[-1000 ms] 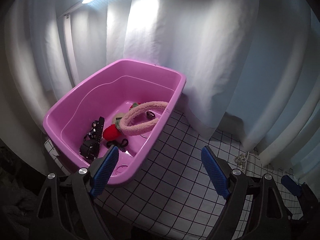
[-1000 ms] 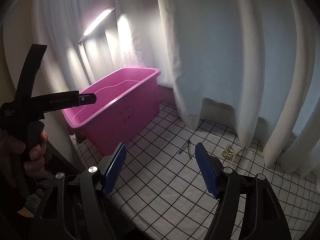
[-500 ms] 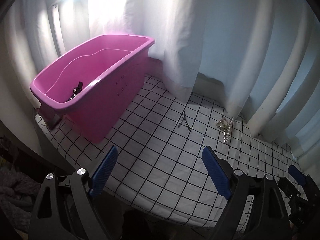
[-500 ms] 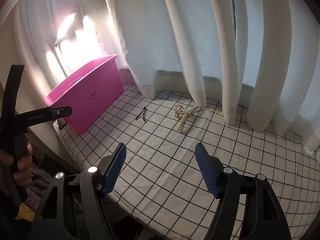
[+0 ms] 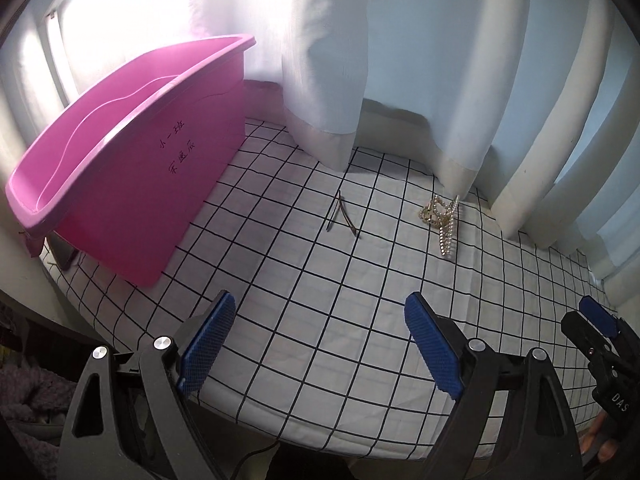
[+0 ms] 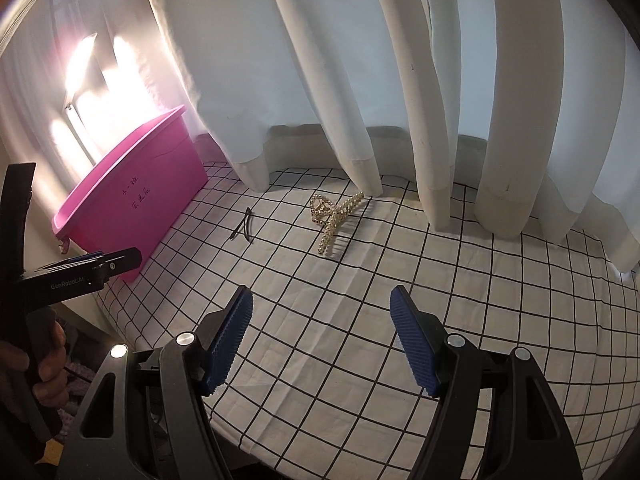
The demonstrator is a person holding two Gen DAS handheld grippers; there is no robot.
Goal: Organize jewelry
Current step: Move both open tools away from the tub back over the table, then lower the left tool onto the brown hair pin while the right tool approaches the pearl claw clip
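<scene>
one pearl hair claw (image 6: 334, 220) lies on the checked cloth (image 6: 360, 340), long axis running from the curtain toward the camera; one thin dark pin (image 6: 243, 227) beside it, one pink tub (image 6: 132, 200) at left. left gripper (image 5: 316, 344) and right gripper (image 6: 322, 336) both stand wide apart, empty.

Curtained corner w/ grid-cloth tabletop, strong backlight at left

White curtains (image 6: 400, 80) hang in heavy folds all along the back, hems resting on a white cloth w/ black grid lines (image 5: 320, 320) that covers the tabletop; cloth is creased near the middle. Pale blue wall (image 5: 420, 40) shows btwn curtain folds. Upper left is blown out by glare, prob. a strip light (image 6: 80, 80) behind the sheer fabric, can't tell for sure. Below the table edge at left it's dark, w/ some fuzzy greyish fabric (image 5: 28, 396).
</scene>
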